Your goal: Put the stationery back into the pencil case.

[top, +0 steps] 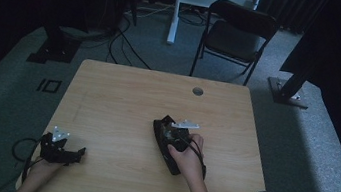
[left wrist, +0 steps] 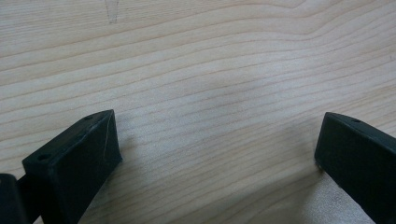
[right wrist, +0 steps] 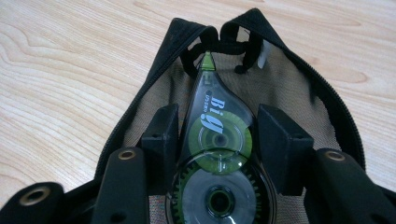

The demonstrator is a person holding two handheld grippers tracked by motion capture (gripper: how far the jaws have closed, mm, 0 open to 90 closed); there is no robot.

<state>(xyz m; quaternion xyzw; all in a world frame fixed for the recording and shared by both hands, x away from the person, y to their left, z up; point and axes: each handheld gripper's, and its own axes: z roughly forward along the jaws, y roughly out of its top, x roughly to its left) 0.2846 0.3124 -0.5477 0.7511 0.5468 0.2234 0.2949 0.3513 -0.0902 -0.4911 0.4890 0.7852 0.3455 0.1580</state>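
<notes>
A clear correction tape dispenser (right wrist: 215, 140) with green reels and a green tip sits upright between the black pads of my right gripper (right wrist: 217, 128), which is shut on its sides. Dispenser and jaws are inside the open mouth of a black zip pouch (right wrist: 154, 60) with a tan mesh lining. In the high view the pouch (top: 159, 130) lies at the table's middle right, under my right gripper (top: 173, 134) and the hand that holds it. My left gripper (top: 78, 154) rests at the near left corner. Its jaws (left wrist: 217, 149) stand wide open over bare wood.
The light wooden table (top: 123, 94) has a round cable hole (top: 198, 91) near its far edge. A black folding chair (top: 237, 35) and a white desk leg (top: 175, 11) stand beyond it on grey carpet. Cables trail on the floor at the back left.
</notes>
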